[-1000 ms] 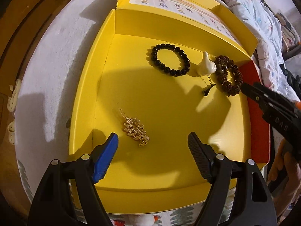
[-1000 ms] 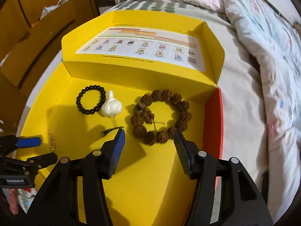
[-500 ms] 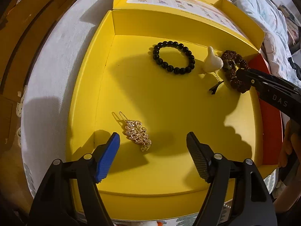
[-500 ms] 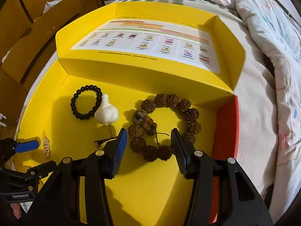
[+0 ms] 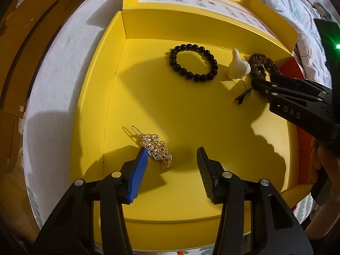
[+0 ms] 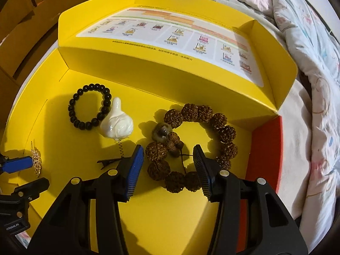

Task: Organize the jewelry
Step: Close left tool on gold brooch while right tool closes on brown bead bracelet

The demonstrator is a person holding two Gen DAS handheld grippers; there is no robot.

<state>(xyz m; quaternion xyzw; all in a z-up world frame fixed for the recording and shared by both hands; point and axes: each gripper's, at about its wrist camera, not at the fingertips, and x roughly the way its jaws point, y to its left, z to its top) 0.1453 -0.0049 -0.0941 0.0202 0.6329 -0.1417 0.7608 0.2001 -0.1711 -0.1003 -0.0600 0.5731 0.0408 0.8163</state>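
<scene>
Yellow cardboard box (image 5: 102, 97) lies open on the bed, and all four pieces are loose on its floor, so by my reading the sorting has barely begun: nothing is lifted yet. Taking the white bird clip (image 6: 116, 124) as landmark, the black bead bracelet (image 6: 90, 106) touches its left side, the brown seed bracelet (image 6: 191, 146) sits just to its right, and the gold hair clip (image 5: 156, 146) lies well apart toward the box's near left corner. Left tool (image 5: 172, 163) is closing; its blue pad touches the gold clip's edge, the black pad stands clear, so no grip yet. Right tool (image 6: 167, 165) is part open, straddling the seed bracelet's near arc without pinching it. Compared with a second ago, the left tool has narrowed onto the gold clip and the right has dropped over the seed beads
</scene>
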